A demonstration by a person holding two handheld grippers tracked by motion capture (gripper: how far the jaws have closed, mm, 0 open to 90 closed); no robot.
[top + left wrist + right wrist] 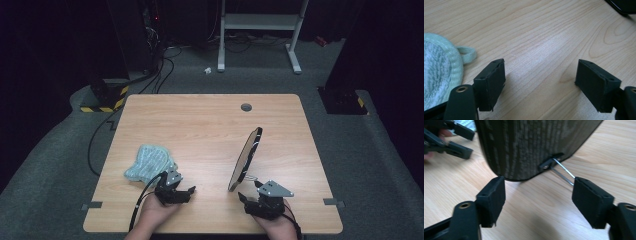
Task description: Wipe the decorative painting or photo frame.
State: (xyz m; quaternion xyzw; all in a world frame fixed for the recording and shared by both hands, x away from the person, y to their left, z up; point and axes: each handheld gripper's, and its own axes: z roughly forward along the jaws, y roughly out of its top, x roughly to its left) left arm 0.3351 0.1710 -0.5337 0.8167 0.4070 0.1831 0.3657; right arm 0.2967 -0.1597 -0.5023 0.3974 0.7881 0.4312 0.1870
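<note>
Here, oval mirror (247,159) upright, long axis leaning away

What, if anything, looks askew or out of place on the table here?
Nothing looks spilled or damaged. The oval mirror stands tilted on edge, propped by its wire stand, which seems intended. A green cloth lies crumpled near the left tongs. Both tongs are open; the right tongs sit just behind the mirror's base.

A light brown wooden table (210,120) with a small round grey hole (246,107) stands on a grey carpet floor (60,165). Far away is a white metal stand (260,30). Black cables (160,70) lie at the far left (the room is dark).
</note>
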